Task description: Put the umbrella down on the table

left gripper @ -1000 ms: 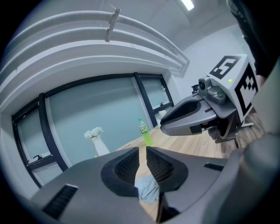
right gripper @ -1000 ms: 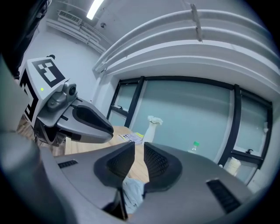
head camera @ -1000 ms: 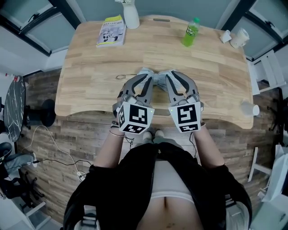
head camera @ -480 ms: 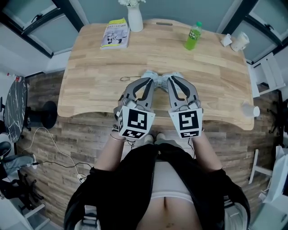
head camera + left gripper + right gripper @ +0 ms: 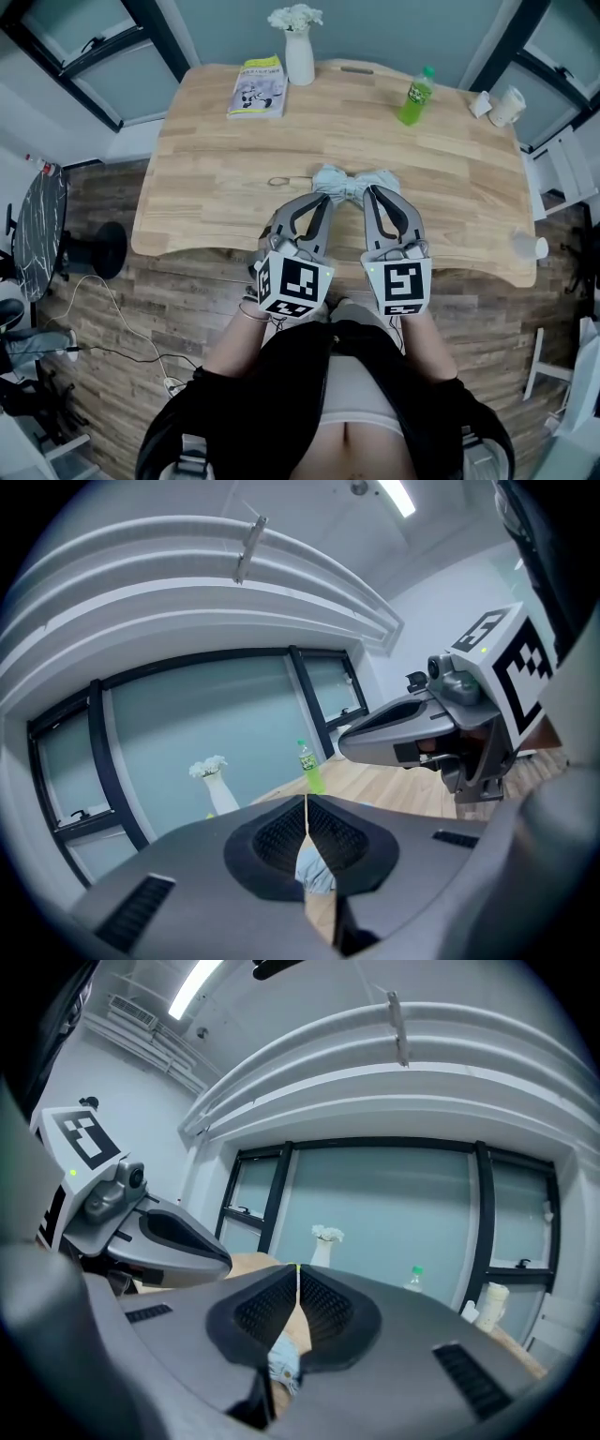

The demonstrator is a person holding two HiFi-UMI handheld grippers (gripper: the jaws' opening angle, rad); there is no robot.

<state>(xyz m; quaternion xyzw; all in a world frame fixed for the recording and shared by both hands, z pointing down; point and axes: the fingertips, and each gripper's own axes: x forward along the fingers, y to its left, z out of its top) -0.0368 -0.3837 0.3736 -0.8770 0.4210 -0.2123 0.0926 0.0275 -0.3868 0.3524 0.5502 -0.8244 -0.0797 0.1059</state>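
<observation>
- Over the light wooden table [image 5: 216, 178], the grey left gripper [image 5: 322, 200] and right gripper [image 5: 376, 193] have drawn back toward six o'clock.
- Both have their jaws pressed together, holding nothing.
- At their twelve o'clock the pale blue-grey folded umbrella [image 5: 352, 182] rests on the table.
- Risk, I think: a tip snagging the fabric could drag it.

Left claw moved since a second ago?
Yes. The left claw has backed toward the person: its marker cube now hangs just off the near edge of the light wooden table; earlier it straddled that edge. Jaws just closed further, nothing between them.
</observation>
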